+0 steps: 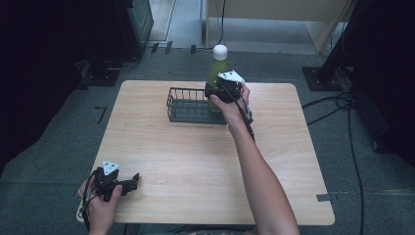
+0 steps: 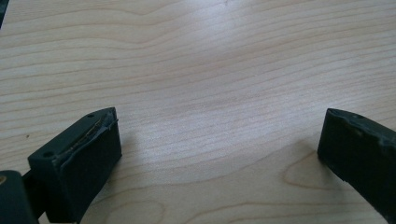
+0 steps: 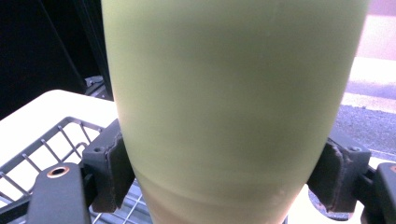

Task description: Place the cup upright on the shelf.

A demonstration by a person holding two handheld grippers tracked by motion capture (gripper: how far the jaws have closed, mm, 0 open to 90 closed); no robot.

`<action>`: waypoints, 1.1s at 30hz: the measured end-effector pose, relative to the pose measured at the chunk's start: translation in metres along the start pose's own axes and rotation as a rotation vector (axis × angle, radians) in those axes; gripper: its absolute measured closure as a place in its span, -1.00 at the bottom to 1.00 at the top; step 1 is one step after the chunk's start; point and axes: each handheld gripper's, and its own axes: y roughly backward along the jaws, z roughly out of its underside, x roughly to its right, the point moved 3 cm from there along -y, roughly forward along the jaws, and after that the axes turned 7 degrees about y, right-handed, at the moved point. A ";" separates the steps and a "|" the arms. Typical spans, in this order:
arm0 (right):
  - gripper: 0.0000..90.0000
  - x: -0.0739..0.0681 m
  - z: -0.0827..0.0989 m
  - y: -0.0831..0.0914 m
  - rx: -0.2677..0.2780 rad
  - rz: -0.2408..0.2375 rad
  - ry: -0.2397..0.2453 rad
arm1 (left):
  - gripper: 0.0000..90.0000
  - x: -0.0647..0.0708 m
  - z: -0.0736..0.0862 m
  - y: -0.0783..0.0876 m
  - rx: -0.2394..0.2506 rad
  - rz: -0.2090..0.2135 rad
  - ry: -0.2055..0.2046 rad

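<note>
A green bottle [image 1: 218, 68] with a white cap stands upright at the right end of a dark wire basket [image 1: 185, 104] on the far side of the wooden table [image 1: 195, 161]. My right gripper [image 1: 221, 90] is shut on the bottle's lower body. In the right gripper view the green bottle [image 3: 233, 102] sits between both pads [image 3: 109, 170], above the basket's wire floor [image 3: 42, 154]. My left gripper [image 1: 131, 180] rests open near the table's front left corner. In the left gripper view its jaws stand wide apart over bare wood, nothing between the left gripper's [image 2: 219, 149] pads.
Cables [image 1: 342, 105] trail over the grey floor to the right of the table. Dark equipment stands [image 1: 117, 29] sit behind the table at the far left, and a pale cabinet [image 1: 274, 14] at the back.
</note>
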 end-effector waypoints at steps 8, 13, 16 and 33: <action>-0.54 -0.001 0.007 -0.001 0.006 -0.002 0.018 | -1.00 0.000 0.000 0.000 0.000 0.000 0.001; -0.55 0.001 0.008 0.001 0.009 -0.001 0.002 | -1.00 0.000 0.000 0.000 0.000 0.000 0.000; -0.55 0.000 0.008 0.001 0.006 -0.004 0.001 | -1.00 0.000 0.000 0.000 0.000 0.000 0.000; -0.71 0.001 0.003 0.011 -0.017 -0.049 -0.024 | -1.00 0.000 0.000 0.000 -0.001 0.000 0.000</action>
